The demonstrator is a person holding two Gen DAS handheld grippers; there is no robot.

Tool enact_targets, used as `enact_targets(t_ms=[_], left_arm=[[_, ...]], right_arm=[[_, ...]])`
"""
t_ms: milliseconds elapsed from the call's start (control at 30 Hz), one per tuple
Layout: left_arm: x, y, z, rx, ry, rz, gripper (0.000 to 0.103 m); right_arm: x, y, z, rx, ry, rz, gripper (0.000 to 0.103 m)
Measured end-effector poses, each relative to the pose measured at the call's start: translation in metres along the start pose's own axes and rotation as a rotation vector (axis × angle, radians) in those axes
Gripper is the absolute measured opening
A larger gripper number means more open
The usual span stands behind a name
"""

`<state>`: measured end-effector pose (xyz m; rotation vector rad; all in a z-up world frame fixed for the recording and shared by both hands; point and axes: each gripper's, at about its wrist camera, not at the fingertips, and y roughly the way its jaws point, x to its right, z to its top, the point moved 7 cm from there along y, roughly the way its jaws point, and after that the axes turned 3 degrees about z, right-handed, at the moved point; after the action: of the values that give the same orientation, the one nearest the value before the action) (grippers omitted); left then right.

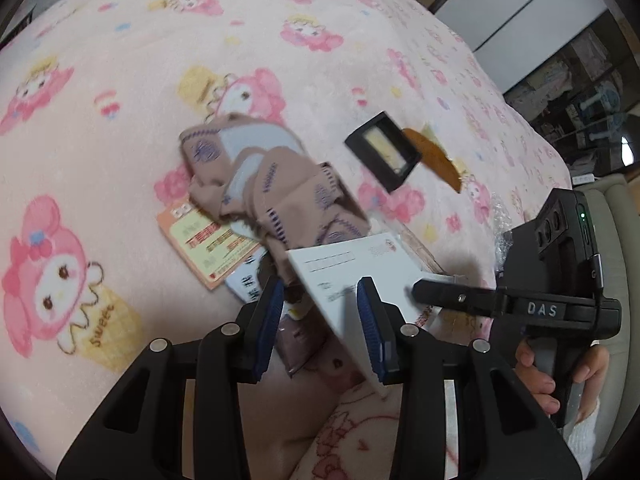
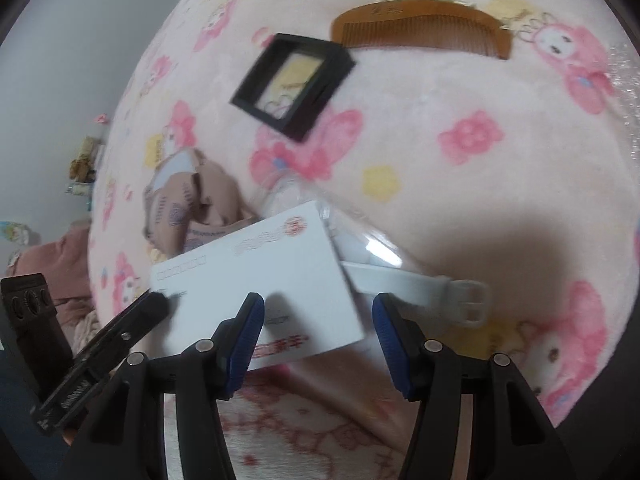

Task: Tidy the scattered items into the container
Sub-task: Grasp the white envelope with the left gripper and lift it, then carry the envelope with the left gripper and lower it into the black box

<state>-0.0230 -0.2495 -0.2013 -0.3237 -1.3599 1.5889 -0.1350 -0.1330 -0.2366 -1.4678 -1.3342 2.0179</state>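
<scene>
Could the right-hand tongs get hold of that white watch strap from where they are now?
Probably yes. The right tongs stand open just short of the white watch strap, whose buckle end lies bare on the blanket. The white envelope covers only its far end.

White envelope point(image 2: 260, 276) lies tilted, near; brown patterned sock point(image 1: 264, 184) heaped left; black framed box point(image 2: 294, 84) and wooden comb point(image 2: 420, 34) lie far.

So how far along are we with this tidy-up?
Early. Nothing looks put away yet. In hand: the white envelope sits between the left tongs, grip unclear; the right tongs hang open over it. Left on the blanket: brown socks, black frame, wooden comb, orange card, white watch strap.
</scene>
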Motion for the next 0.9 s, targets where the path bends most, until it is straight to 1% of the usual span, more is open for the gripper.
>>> enact_targets(t_ms=[67, 100, 167, 233, 267, 300, 333, 400, 467, 533, 633, 767, 800, 833, 900], left_arm=[[0.001, -0.003, 0.001, 0.007, 0.008, 0.007, 0.039], [0.0, -0.003, 0.002, 0.008, 0.009, 0.02, 0.039], [-0.005, -0.001, 0.002, 0.005, 0.003, 0.067, 0.04], [-0.011, 0.005, 0.0, -0.012, 0.006, 0.138, 0.039], [-0.011, 0.008, -0.002, -0.027, 0.006, 0.141, 0.039], [-0.009, 0.009, -0.003, -0.035, 0.011, 0.137, 0.044], [-0.005, 0.008, -0.004, -0.032, 0.028, 0.139, 0.045], [0.0, 0.005, -0.004, -0.028, 0.058, 0.144, 0.045], [0.004, -0.002, -0.002, -0.019, 0.05, 0.113, 0.045], [0.011, -0.011, 0.001, -0.004, 0.041, 0.054, 0.045], [0.033, -0.028, 0.008, 0.029, 0.062, -0.014, 0.045], [0.08, -0.052, 0.015, 0.085, 0.137, -0.074, 0.045], [0.095, -0.057, 0.016, 0.096, 0.164, -0.087, 0.045], [0.111, -0.06, 0.016, 0.103, 0.192, -0.103, 0.046], [0.143, -0.065, 0.015, 0.114, 0.238, -0.128, 0.047]], right_arm=[[-0.011, 0.0, -0.005, -0.013, -0.028, 0.04, 0.053], [-0.016, 0.001, -0.009, -0.02, -0.061, 0.027, 0.053], [-0.024, 0.007, -0.021, -0.044, -0.134, -0.041, 0.053], [-0.027, 0.01, -0.02, -0.038, -0.137, -0.068, 0.053], [-0.027, 0.012, -0.018, -0.04, -0.128, -0.074, 0.051], [-0.029, 0.012, -0.016, -0.035, -0.126, -0.076, 0.045], [-0.032, 0.011, -0.015, -0.03, -0.132, -0.08, 0.044], [-0.038, 0.005, -0.015, -0.006, -0.165, -0.119, 0.044], [-0.043, -0.004, -0.017, 0.021, -0.185, -0.131, 0.044], [-0.043, -0.017, -0.024, 0.057, -0.184, -0.126, 0.043], [-0.039, -0.044, -0.027, 0.112, -0.176, -0.119, 0.043], [-0.032, -0.09, -0.039, 0.2, -0.171, -0.127, 0.043], [-0.03, -0.103, -0.047, 0.224, -0.164, -0.131, 0.043], [-0.021, -0.125, -0.053, 0.245, -0.155, -0.136, 0.043], [-0.013, -0.142, -0.062, 0.285, -0.14, -0.148, 0.043]])
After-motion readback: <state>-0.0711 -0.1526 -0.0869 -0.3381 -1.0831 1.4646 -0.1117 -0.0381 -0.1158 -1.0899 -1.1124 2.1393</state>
